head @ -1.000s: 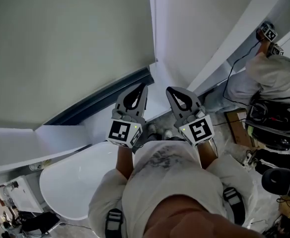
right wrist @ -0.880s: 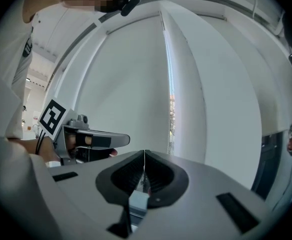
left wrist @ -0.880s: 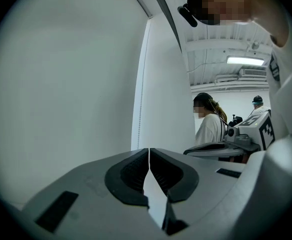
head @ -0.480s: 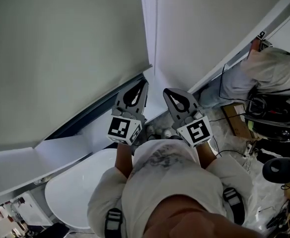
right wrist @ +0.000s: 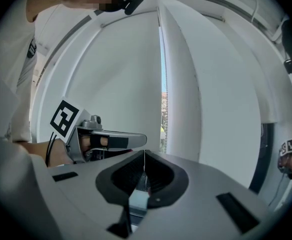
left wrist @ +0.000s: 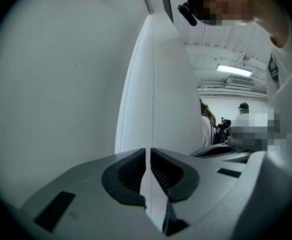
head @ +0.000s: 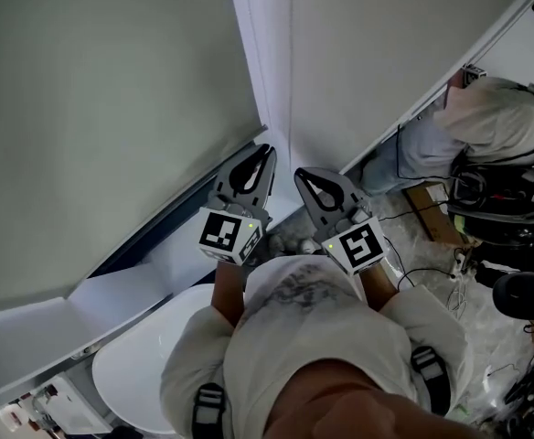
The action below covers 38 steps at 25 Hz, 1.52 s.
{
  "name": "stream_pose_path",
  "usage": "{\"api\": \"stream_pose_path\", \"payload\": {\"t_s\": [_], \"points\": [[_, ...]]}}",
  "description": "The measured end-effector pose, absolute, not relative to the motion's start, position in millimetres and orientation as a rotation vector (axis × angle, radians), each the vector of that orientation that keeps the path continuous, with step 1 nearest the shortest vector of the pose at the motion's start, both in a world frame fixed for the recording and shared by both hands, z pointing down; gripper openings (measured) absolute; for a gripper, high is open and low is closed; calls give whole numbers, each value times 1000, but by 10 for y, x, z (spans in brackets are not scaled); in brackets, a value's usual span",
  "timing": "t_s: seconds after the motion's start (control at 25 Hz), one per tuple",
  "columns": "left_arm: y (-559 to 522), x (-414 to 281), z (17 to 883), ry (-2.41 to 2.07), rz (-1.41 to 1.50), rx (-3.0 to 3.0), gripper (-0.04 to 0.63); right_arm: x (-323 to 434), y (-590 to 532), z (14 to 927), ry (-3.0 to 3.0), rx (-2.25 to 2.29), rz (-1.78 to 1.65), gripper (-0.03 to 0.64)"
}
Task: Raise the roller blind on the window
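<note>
- The blind (head: 93,108) is all the way down over the window, right to the dark bar (head: 185,208) at the bottom, so the lifting is not done yet
- A thin cord (left wrist: 152,84) hangs in front of the white post (head: 267,53) next to the blind
- The left gripper (head: 265,152) points at the post, and its jaws are pressed together with the cord running between them
- The right gripper (head: 300,174) is just beside it, and its jaws are tight together too, with a thin bit of cord sticking up from the tips
- The cord is very thin, so I think it could slide through the jaws on a pull, and then the blind would not move
- If the wrong side of the cord gets pulled, the blind would stay down
- If both jaws hold on at once, the cord may not be able to run
- A hard or sideways tug might jam the cord up at the top
- Another person (head: 486,126) is close by on the right, so a big swing could bump them
</note>
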<state>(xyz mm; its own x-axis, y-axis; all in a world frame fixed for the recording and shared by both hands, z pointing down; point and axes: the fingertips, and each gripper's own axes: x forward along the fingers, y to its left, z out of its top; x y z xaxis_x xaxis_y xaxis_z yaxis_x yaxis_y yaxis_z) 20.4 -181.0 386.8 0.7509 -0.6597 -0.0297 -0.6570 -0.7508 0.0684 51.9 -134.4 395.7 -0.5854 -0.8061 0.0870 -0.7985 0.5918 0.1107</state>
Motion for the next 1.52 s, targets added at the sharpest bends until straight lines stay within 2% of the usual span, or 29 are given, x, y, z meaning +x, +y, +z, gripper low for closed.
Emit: {"api": "stream_pose_path", "payload": {"t_s": [0.24, 0.88, 1.4, 1.52], "points": [[-1876, 346, 3861, -1010, -94, 2919, 56, 535, -1346, 3984, -2665, 1377, -84, 61], [-2154, 523, 3837, -919, -119, 2944, 83, 662, -1339, 3959, -2591, 1443, -85, 61], [-2267, 568, 3882, -873, -110, 2939, 78, 628, -1350, 3948, -2561, 1475, -77, 61], [-2261, 545, 3896, -873, -112, 2937, 17, 631, -1334, 3952, -2550, 1487, -78, 61]]}}
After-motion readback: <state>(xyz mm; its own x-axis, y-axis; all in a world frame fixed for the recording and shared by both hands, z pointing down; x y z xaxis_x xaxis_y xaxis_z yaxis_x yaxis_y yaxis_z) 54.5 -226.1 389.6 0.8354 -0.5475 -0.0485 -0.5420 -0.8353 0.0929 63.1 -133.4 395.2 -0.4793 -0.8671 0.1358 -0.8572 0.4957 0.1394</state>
